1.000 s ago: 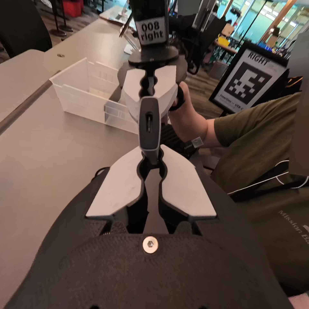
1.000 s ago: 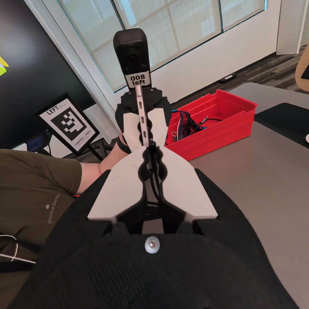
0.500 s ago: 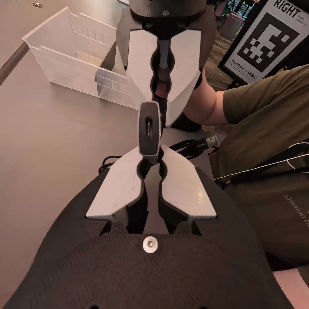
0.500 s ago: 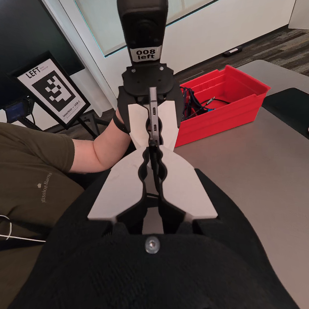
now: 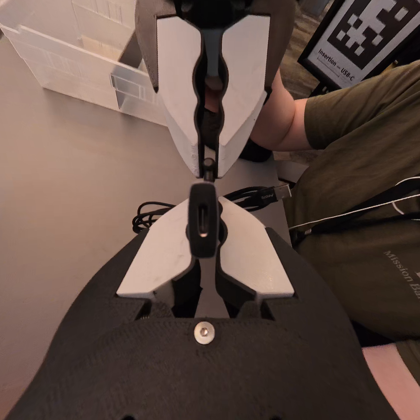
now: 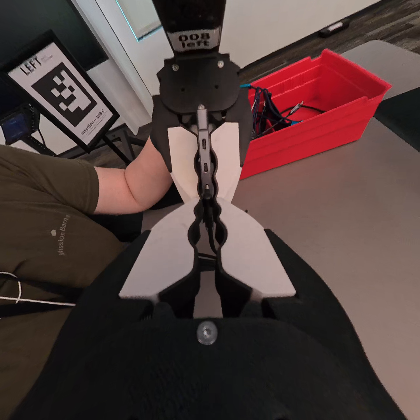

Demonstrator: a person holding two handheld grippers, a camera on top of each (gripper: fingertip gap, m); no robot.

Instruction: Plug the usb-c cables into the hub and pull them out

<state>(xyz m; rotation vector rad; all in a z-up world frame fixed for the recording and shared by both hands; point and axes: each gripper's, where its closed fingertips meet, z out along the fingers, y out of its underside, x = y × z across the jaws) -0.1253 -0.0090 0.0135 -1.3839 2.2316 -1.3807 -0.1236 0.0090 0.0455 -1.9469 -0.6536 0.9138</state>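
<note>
My left gripper is shut on the grey hub, seen end-on with one port facing the camera. My right gripper comes in from above, shut on the black USB-C cable's plug, whose tip touches the hub's upper edge. In the right wrist view my right gripper grips the plug. Its tip sits at the nearest port on the hub's narrow side, held by the left gripper. How deep the plug sits is hidden. The cable's slack and USB-A end lie on the table.
A clear plastic bin stands on the grey table behind the right gripper. A red bin holding several cables stands behind the left gripper. Framed marker signs stand off the table. A person's arms and torso are close by. My two grippers' fingertips are within a few centimetres of each other.
The two grippers have closed in on each other. The plug, a short gap from the hub before, now touches the hub at its port.
</note>
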